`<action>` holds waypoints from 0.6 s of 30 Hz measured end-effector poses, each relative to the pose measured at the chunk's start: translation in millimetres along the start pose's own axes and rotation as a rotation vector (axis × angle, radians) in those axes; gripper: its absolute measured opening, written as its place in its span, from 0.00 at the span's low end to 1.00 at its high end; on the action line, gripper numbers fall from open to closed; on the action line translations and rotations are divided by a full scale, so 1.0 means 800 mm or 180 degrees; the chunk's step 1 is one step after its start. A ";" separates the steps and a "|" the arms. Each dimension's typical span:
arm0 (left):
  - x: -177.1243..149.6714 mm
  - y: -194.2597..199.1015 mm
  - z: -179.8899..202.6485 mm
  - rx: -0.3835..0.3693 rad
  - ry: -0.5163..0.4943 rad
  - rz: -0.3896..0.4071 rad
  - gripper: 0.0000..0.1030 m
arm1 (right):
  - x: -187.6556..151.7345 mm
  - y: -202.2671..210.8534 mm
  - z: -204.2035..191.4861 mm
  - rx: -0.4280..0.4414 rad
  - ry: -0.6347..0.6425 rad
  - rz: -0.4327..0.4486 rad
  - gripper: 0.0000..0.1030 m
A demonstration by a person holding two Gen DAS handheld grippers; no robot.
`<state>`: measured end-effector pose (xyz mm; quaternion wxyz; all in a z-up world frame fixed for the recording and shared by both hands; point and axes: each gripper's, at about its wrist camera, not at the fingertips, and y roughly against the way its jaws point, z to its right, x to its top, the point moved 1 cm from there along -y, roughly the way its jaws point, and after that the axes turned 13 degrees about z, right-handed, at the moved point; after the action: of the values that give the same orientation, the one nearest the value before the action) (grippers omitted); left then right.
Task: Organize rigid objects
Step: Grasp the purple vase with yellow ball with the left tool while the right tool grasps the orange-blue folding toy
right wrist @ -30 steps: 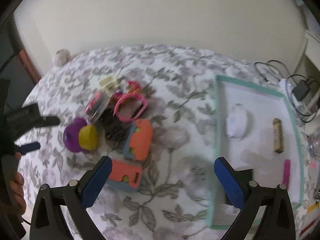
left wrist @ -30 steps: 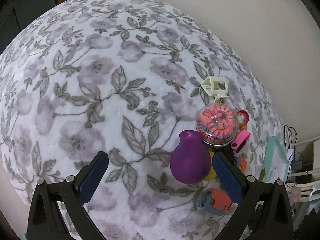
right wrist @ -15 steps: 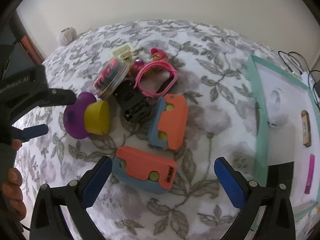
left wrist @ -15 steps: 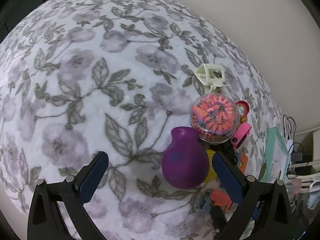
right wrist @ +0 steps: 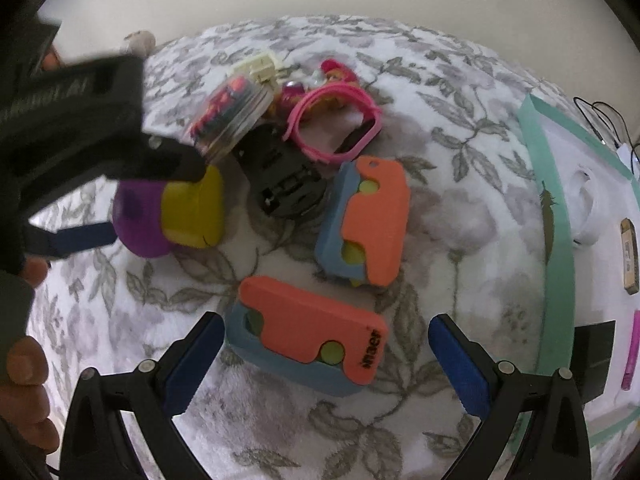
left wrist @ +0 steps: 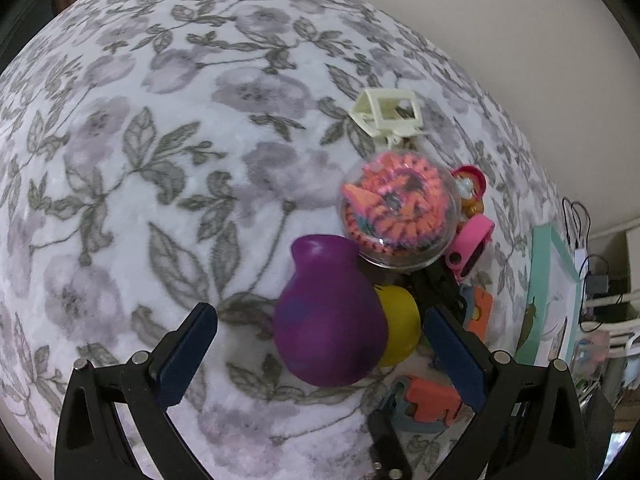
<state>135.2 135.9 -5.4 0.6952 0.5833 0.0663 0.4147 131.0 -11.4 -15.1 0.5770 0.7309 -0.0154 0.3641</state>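
On a floral bedspread (left wrist: 168,168), a cluster of small toys sits toward the right side, with wide bare cloth to the left of it in the left wrist view. The left gripper (left wrist: 320,344) has its jaws spread wide around a purple and yellow toy (left wrist: 332,320), one blue pad well clear on the left, the other just beside the yellow end; neither pad visibly presses it. Just beyond the toy lies a clear round case (left wrist: 398,216) of orange bits, touching or nearly touching its purple top. Past that is a cream clip (left wrist: 388,116), and to the right a pink band (left wrist: 472,246). A black piece (right wrist: 284,176) lies between the case and the orange blocks.

From the right wrist view, the right gripper (right wrist: 326,356) is also open, jaws wide and empty, framing the near orange-and-blue block (right wrist: 308,336), which lies flat between the pads without touching either. A second such block (right wrist: 368,220) lies just beyond it, tilted, a narrow strip of cloth between them. Bare bedspread lies on the near side of the first block and to its left. To the right, a teal-edged tray (right wrist: 556,240) runs along the cluster's flank, its near edge well apart from the blocks; small items lie inside it. A hand (right wrist: 24,364) grips the left tool at the frame's left edge.
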 end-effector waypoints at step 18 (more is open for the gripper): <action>-0.013 -0.014 0.008 0.0160 -0.0210 -0.0075 0.89 | -0.003 -0.007 -0.009 -0.0094 0.0034 -0.0007 0.89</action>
<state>137.2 124.5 -17.2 0.6871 0.6130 0.0607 0.3853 128.0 -4.5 -20.7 0.5882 0.7204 -0.0168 0.3671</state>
